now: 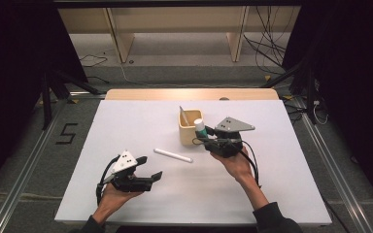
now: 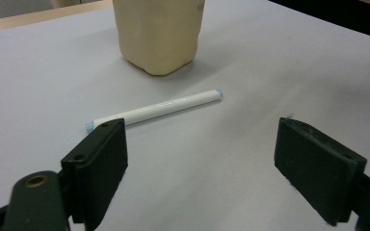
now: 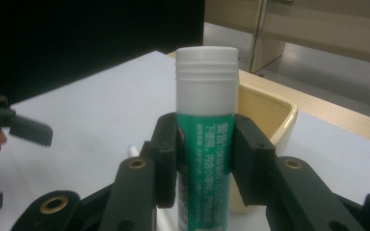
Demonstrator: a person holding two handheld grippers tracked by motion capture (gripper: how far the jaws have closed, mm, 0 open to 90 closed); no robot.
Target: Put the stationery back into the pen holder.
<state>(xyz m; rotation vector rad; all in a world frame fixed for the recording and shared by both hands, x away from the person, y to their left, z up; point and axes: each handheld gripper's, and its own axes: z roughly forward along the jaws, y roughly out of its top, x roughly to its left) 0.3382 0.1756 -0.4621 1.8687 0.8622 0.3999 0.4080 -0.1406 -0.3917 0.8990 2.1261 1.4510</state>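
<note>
Right gripper (image 3: 205, 159) clamps a green glue stick (image 3: 206, 134) at mid-barrel, upright beside the cup (image 1: 188, 132). It looks light, rigid and smooth, so a mid-body hold suits it. Left gripper (image 2: 200, 168) stands wide, empty, near the white pen (image 2: 156, 110).

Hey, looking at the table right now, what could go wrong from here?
The right gripper clamps the green glue stick upright beside the yellow cup; it might clip the rim and tip the cup. The white pen lies loose ahead of the open left gripper and may roll away if nudged.
</note>
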